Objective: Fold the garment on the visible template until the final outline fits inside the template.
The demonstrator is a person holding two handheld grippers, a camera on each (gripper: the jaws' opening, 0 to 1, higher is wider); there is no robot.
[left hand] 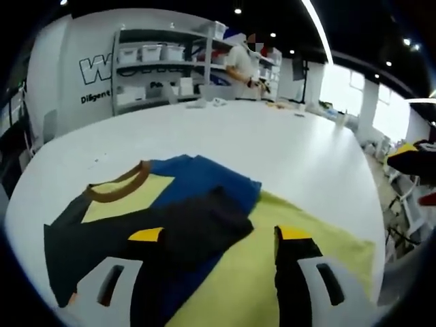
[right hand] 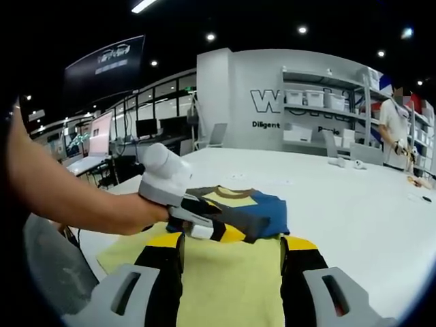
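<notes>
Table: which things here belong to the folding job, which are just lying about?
Job:
- shirt, black, blue and yellow with a brown collar
- yellow template under it
- left gripper, fingers apart over the shirt
- right gripper, fingers apart over the template

Lying about:
- shelf bins
- small items at the far table edge

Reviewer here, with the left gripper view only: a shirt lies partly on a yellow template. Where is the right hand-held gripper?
Observer: The right hand-held gripper hangs over the near part of the yellow template, jaws open with nothing between them.
Operator: And what is holding the left one?
Observer: A person's hand holds the left hand-held gripper from the left side of the right gripper view, with its tip at the near edge of the shirt.
</notes>
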